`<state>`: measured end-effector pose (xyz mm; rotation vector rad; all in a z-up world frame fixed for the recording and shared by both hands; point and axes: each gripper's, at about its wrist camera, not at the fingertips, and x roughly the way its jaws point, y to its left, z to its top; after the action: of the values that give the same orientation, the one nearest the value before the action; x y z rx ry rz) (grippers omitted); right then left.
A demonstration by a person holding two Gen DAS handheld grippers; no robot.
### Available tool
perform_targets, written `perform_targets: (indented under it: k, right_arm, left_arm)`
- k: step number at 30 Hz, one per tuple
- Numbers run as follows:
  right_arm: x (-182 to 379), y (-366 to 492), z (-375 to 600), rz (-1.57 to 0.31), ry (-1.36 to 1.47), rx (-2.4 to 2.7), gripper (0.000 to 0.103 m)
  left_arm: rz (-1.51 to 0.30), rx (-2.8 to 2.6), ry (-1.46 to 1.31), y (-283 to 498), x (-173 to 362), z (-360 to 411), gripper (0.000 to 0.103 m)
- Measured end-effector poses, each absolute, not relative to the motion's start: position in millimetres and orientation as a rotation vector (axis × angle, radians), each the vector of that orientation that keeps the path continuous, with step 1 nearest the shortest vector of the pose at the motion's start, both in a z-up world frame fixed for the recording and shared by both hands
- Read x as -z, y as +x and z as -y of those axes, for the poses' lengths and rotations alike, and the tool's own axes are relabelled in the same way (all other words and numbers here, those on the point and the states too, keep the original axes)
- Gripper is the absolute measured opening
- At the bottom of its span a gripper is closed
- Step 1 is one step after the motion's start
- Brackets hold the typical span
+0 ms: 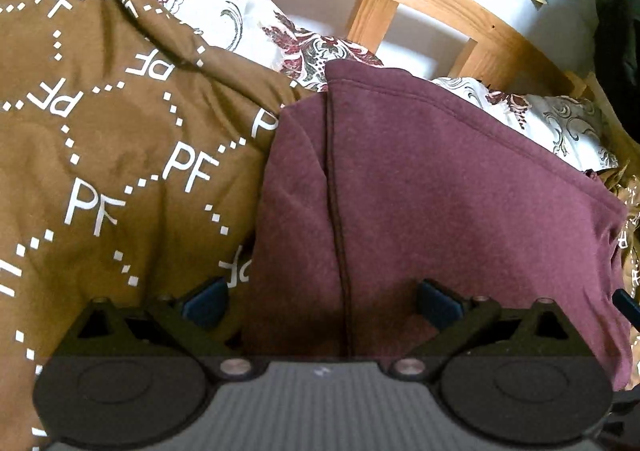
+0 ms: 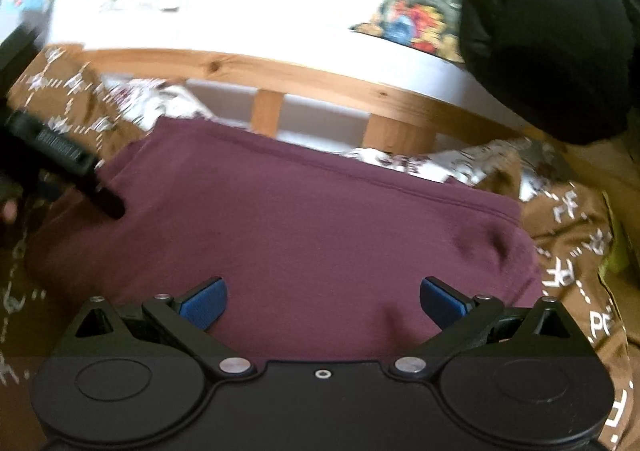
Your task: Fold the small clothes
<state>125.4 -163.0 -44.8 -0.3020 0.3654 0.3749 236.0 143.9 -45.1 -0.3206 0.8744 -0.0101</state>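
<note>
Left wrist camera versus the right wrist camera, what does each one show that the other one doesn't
Only the left wrist view shows the dark seam line running down the maroon garment. Only the right wrist view shows the black bundle at upper right, plus the left gripper's fingertips reaching onto the garment's left edge. Both share the maroon garment, the brown PF blanket, the wooden bed frame, and open blue-padded jaws.

Garment (image 1: 420,191) was plain maroon. Blanket (image 1: 120,131) was brown with white dotted diamonds and "PF" lettering. Sheet (image 1: 240,23) was white, with a maroon-grey paisley pattern.
</note>
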Motion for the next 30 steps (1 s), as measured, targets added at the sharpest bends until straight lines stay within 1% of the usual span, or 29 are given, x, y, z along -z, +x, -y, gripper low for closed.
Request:
perform_targets:
  k: [7, 12, 20, 30]
  right_arm:
    - [52.3, 127.9, 166.3, -0.371, -0.266, -0.387, 0.102]
    - [49.9, 123.8, 165.2, -0.332, -0.260, -0.397, 0.102]
    - [59.9, 128.4, 157.5, -0.390, -0.284, -0.399, 0.102]
    - [62.8, 129.3, 156.4, -0.410, -0.273, -0.385, 0.102]
  left_arm:
    - [-0.885, -0.019, -0.300, 233.4, 45.6, -141.6, 0.102]
    - [-0.891, -0.029, -0.285, 235.0, 47.4, -139.0, 0.102]
    - [-0.895, -0.031, -0.279, 235.1, 48.1, -139.1, 0.102]
    - [-0.902, -0.040, -0.279, 237.7, 47.0, -138.1, 0.102]
